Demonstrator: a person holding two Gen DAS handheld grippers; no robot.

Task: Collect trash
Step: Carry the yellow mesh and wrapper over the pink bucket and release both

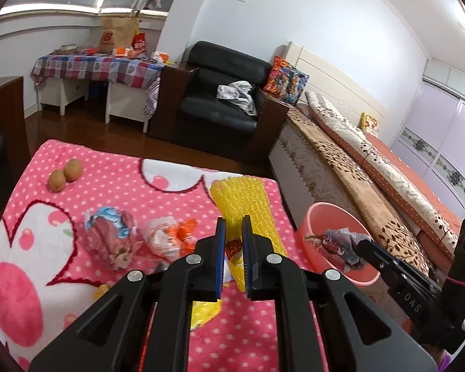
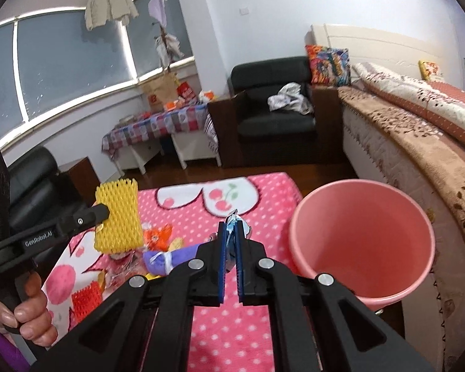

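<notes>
Nearest in the left wrist view, the left gripper (image 1: pixel 233 226) has its blue pads nearly together, pinching a yellow foam net sleeve (image 1: pixel 248 207). In that view the sleeve's long axis runs away from the camera, out past the fingertips over the pink dotted blanket (image 1: pixel 114 167); from the right wrist view it stands roughly upright (image 2: pixel 117 217), its open end on top. The left gripper's arm reads "GenRobot.AI", and a hand (image 2: pixel 31 313) grips its handle.

The right gripper (image 2: pixel 231 228) is closed tight on a crumpled blue-and-white wrapper (image 2: pixel 232 220), whose tip pokes up just beyond the fingertips. In the left wrist view that wrapper hangs over the mouth of the pink bucket (image 1: pixel 310 232), which stands beside the blanket, near the bed (image 1: pixel 372 161). The right gripper's body shows "DAS".

On the blanket lie more crumpled wrappers (image 1: pixel 111 235), and farther off two brown round fruits (image 1: pixel 65 175), touching.

Beyond, a black armchair (image 1: pixel 220 93). On the checked table (image 1: pixel 102 65), a paper bag (image 1: pixel 117 34) with a red logo I cannot read.
</notes>
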